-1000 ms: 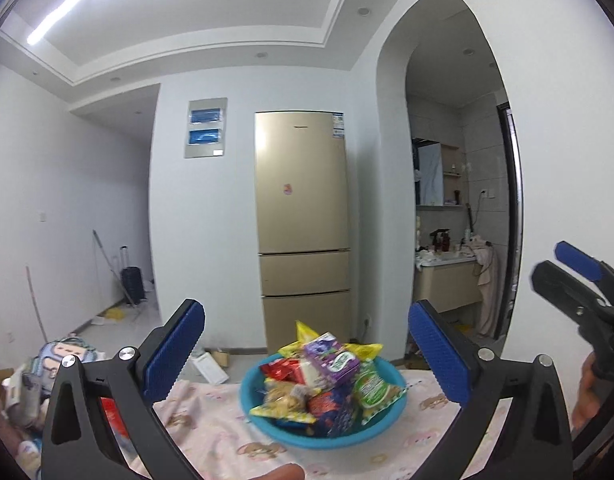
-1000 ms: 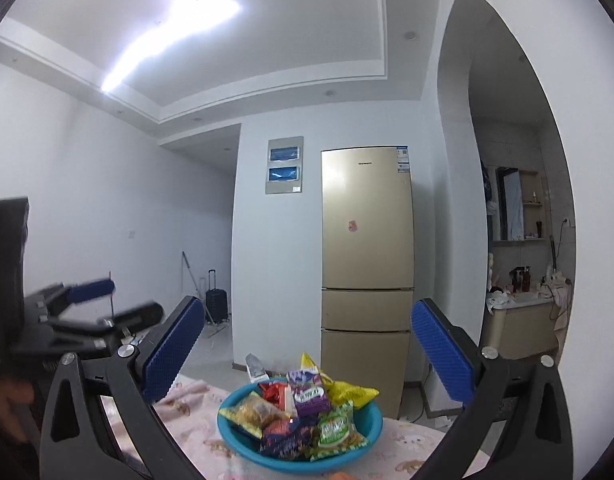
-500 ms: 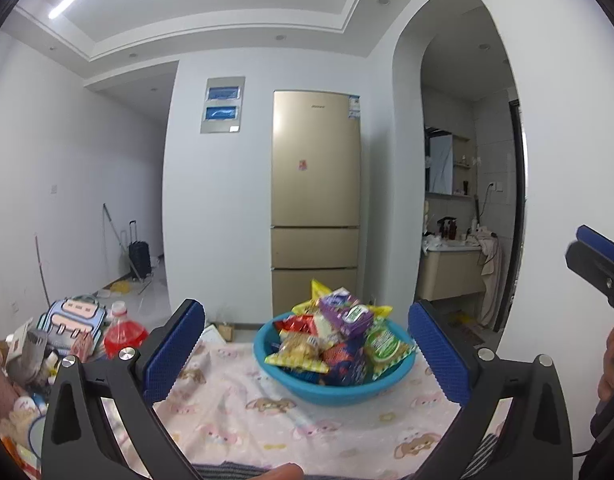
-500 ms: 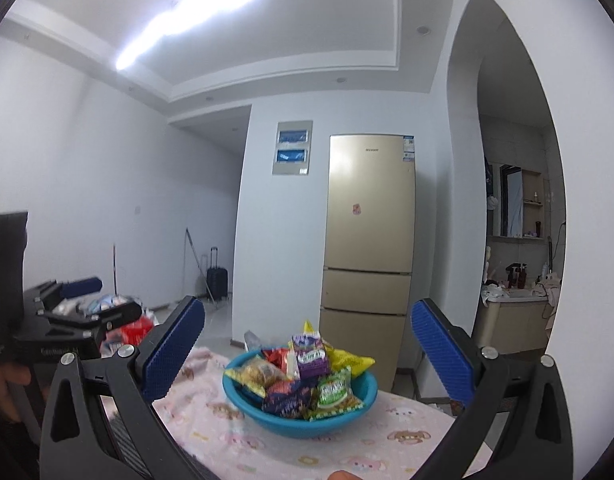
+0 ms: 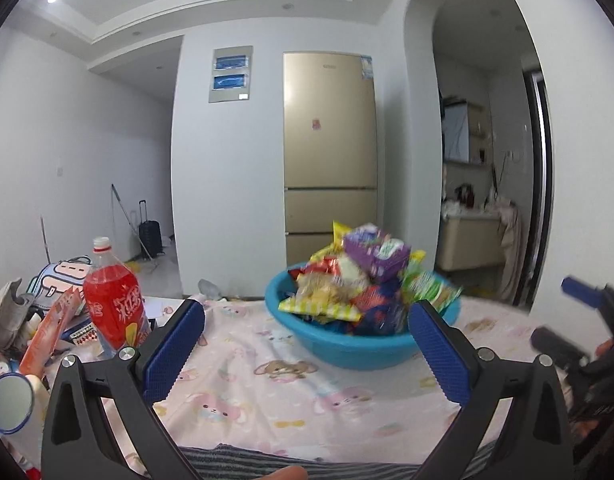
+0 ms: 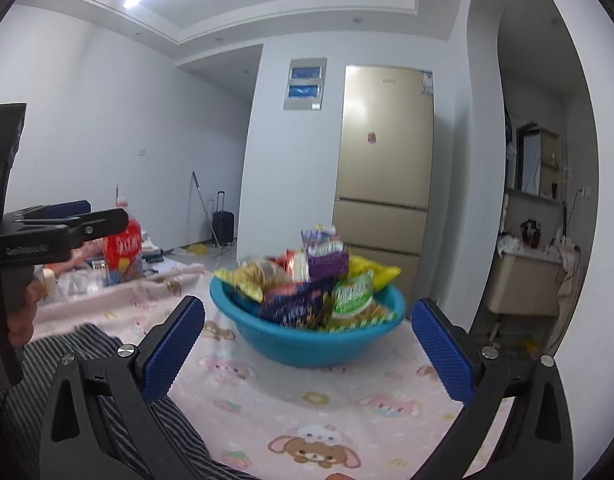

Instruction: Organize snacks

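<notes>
A blue basin (image 5: 347, 346) heaped with snack packets (image 5: 363, 276) stands on a table under a pink cartoon cloth (image 5: 267, 396). It also shows in the right wrist view (image 6: 307, 346), with a purple packet (image 6: 327, 258) on top. My left gripper (image 5: 307, 344) is open and empty, just short of the basin. My right gripper (image 6: 307, 356) is open and empty, also just short of the basin. Each gripper shows at the edge of the other's view.
A red soda bottle (image 5: 115, 300) stands at the table's left among boxes and clutter (image 5: 47, 320). A small round mirror (image 5: 9, 402) lies at the near left. A gold fridge (image 5: 330, 152) stands behind the table. A striped cloth (image 6: 107, 360) lies at the near edge.
Both grippers have tilted down and moved closer to the table. The basin now sits higher and larger in both views, and the soda bottle has come into view at left.
</notes>
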